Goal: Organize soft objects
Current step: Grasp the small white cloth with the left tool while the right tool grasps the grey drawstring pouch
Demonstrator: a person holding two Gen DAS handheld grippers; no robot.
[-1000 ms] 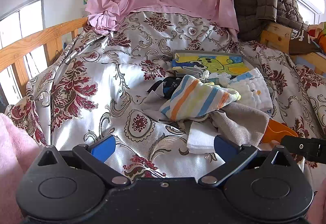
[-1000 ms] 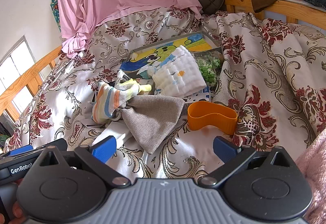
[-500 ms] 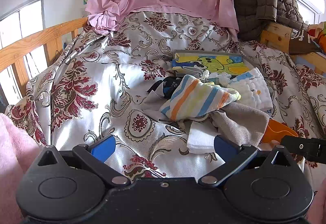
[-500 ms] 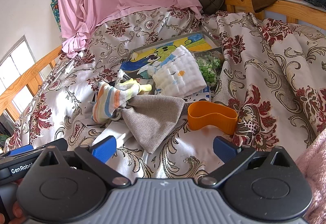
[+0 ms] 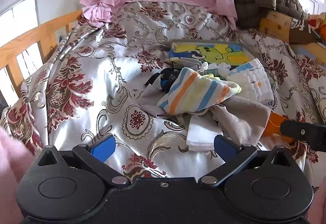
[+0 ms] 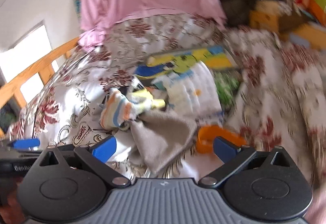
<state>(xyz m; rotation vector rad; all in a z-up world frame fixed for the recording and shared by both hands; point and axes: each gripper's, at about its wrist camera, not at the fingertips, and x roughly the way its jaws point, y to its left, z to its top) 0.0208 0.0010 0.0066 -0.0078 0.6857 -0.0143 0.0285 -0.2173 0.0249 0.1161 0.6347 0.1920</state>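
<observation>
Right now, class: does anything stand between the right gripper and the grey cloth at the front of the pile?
Nothing visible does. The right gripper is open, and the grey cloth lies directly ahead between its fingers. The orange container sits off to the right, and the striped cloth lies behind it.

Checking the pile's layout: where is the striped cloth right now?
In the left wrist view the striped cloth lies right of centre on the floral bedspread, overlapping the grey cloth, with the white quilted cloth just beyond.

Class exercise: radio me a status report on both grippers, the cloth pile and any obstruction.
Left gripper open, empty. Right gripper open, empty, view blurred. Grey woven cloth under striped pastel cloth, untouched on floral bedspread. Orange plastic holder beside grey cloth.
</observation>
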